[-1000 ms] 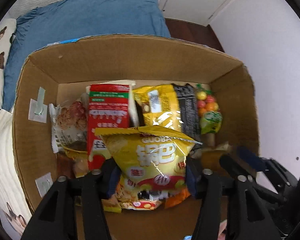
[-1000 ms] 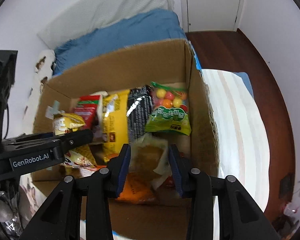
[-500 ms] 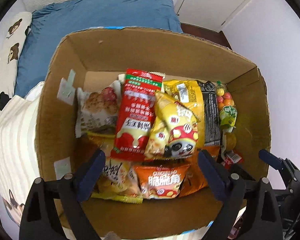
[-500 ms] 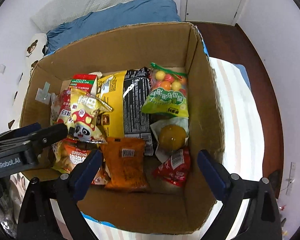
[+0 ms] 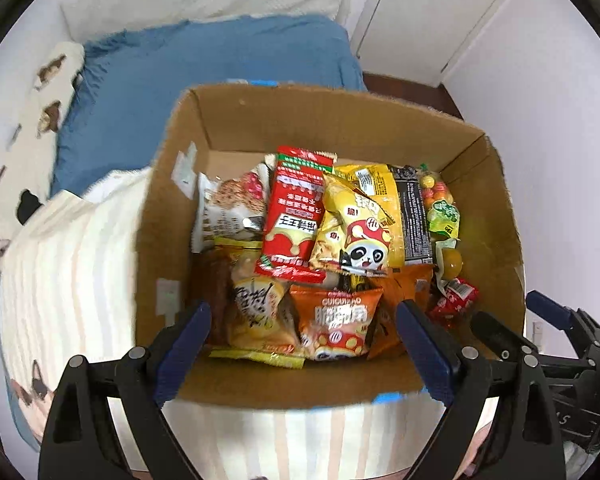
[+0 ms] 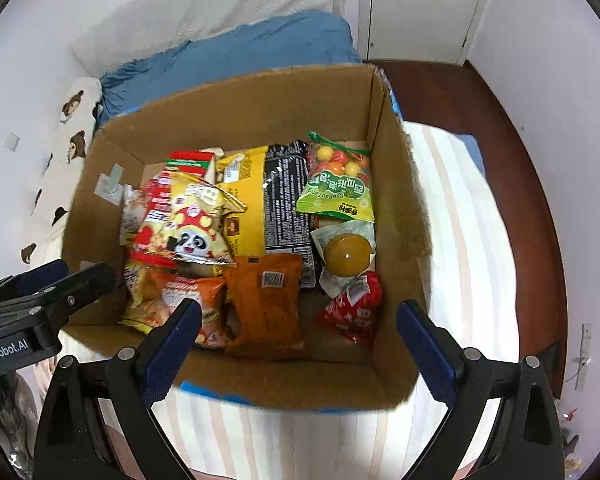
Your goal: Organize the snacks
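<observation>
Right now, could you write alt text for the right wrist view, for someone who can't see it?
An open cardboard box full of snack packets sits on a striped bed cover, seen from above. The right gripper hangs open over its near edge, holding nothing; a yellow panda packet lies on top, and the left gripper shows at left.

Even, soft indoor light; shiny snack wrappers (image 5: pixel 352 220) catch mild glare. Fisheye curvature bends the edges, dark vignette at corners, slight motion blur throughout.
</observation>
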